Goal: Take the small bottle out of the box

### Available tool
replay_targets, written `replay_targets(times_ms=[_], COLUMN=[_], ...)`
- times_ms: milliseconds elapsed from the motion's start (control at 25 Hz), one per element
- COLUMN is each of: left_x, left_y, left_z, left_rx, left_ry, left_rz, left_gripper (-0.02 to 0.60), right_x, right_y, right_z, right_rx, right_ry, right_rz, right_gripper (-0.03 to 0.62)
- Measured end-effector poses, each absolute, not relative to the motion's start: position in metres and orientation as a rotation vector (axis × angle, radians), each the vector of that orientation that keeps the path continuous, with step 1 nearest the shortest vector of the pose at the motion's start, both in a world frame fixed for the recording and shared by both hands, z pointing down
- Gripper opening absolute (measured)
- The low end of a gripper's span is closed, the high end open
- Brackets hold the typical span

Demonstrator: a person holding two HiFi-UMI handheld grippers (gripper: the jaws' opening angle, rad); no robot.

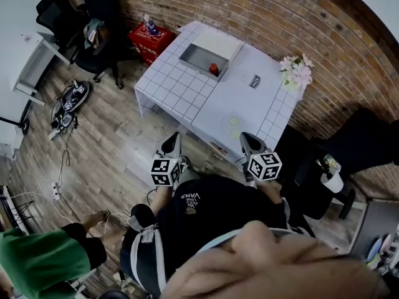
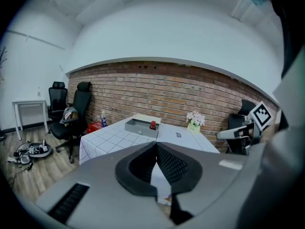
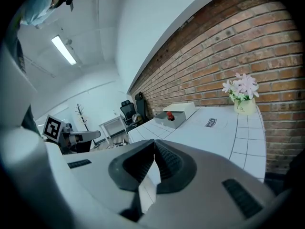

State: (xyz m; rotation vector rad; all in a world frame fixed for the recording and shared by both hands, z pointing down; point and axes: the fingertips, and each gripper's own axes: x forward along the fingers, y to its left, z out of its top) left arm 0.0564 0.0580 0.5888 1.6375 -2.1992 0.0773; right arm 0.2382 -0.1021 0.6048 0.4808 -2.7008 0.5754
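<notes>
Left gripper (image 2: 156, 145) and right gripper (image 3: 154, 142) closed, empty, near table (image 1: 181, 93); small bottle (image 1: 214, 69), apparently red-capped, inside box (image 1: 196, 61).

It looked like an office-style studio room: a bare brick wall (image 1: 262, 11) ran behind a table (image 1: 168, 89) under a white gridded cloth, black swivel office chairs (image 2: 80, 104) and a white desk (image 2: 29, 102) stood beyond its left edge, a power strip (image 1: 55, 192) lay on the wood-plank floor (image 1: 112, 148), and a strip light (image 3: 64, 50) hung overhead.

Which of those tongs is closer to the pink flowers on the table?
Right. The right tongs are at the table's near edge on the same side as the flowers; the left tongs are farther off.
</notes>
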Motion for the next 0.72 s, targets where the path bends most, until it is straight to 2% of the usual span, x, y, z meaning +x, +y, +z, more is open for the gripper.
replay_targets(times_ms=[720], left_x=[-0.085], left_y=[0.056], left_z=[0.594], left_rx=[1.826], left_ry=[-2.042], left_rz=[0.152], left_gripper=[0.011], right_x=[0.119], right_y=[-0.090], right_z=[0.610], right_rx=[0.784], right_ry=[-2.686], right_rz=[0.661], right_gripper=[0.003])
